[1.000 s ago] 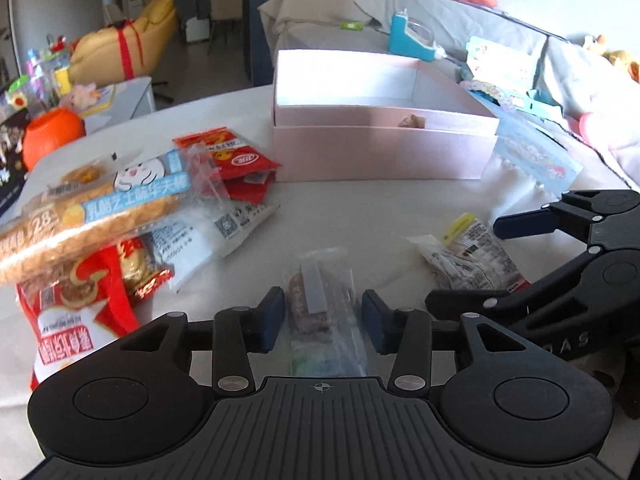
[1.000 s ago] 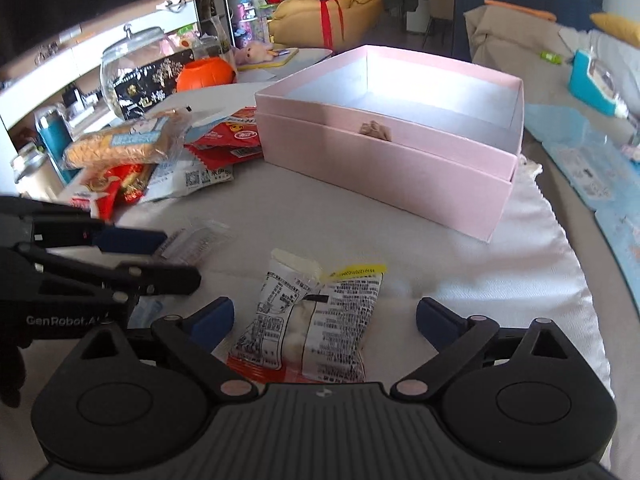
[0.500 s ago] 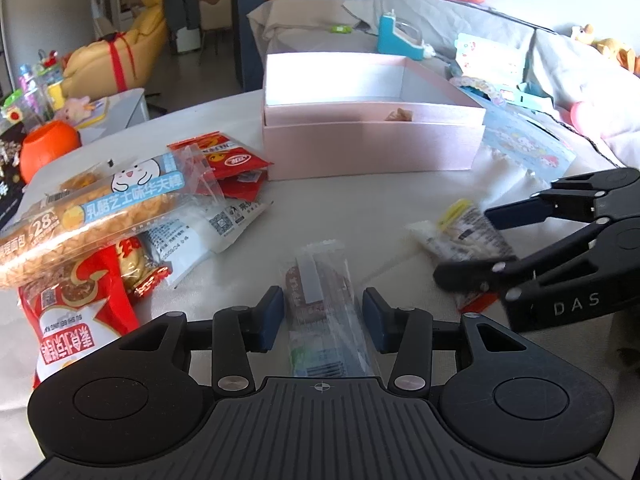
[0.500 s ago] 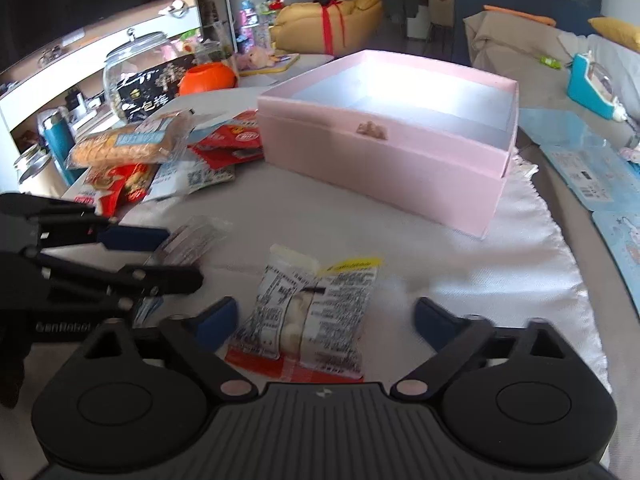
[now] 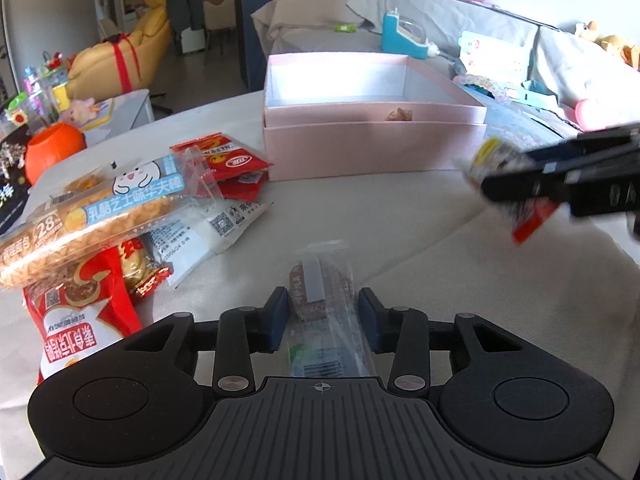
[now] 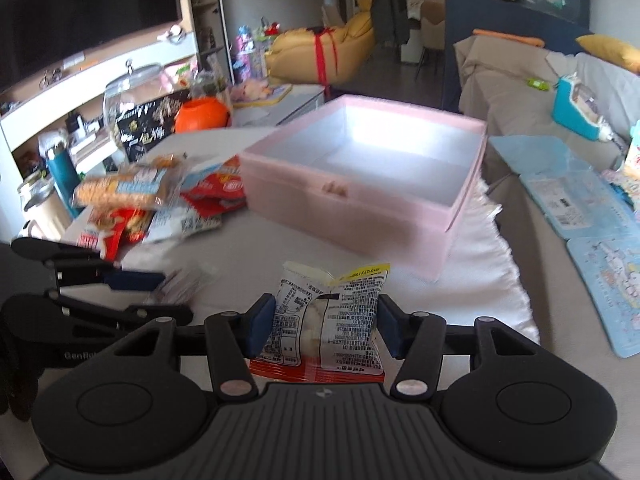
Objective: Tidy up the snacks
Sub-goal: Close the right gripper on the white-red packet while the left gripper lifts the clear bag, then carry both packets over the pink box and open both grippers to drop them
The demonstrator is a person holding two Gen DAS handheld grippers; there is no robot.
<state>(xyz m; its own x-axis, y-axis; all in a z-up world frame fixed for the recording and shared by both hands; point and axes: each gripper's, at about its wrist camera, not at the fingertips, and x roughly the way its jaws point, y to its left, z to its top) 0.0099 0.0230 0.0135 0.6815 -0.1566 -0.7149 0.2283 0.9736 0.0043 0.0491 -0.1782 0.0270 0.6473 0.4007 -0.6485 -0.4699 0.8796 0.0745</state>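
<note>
A clear snack packet (image 5: 320, 288) with a dark bar inside lies on the white tablecloth. My left gripper (image 5: 323, 316) is closing on it, and its blue pads touch both of the packet's sides. The right gripper (image 6: 326, 328) is closing too, gripping a white printed packet (image 6: 326, 320) with a red bottom edge. In the left wrist view that white packet (image 5: 528, 220) hangs above the table at the right. The open pink box (image 6: 348, 216) stands ahead of both grippers, empty except for a small brown bit on its front ledge.
A pile of snacks lies left of the box: a long waffle pack (image 5: 100, 216), red packets (image 5: 228, 164) and a red bag (image 5: 76, 320). An orange pot (image 5: 52, 148) and a glass jar (image 6: 124, 108) stand further left. Blue mats (image 6: 580, 200) lie to the right.
The right gripper's jaws went from wide open to gripping the white packet and raised it off the cloth. The left jaws narrowed slightly around the clear packet, and the left hand stayed put.
</note>
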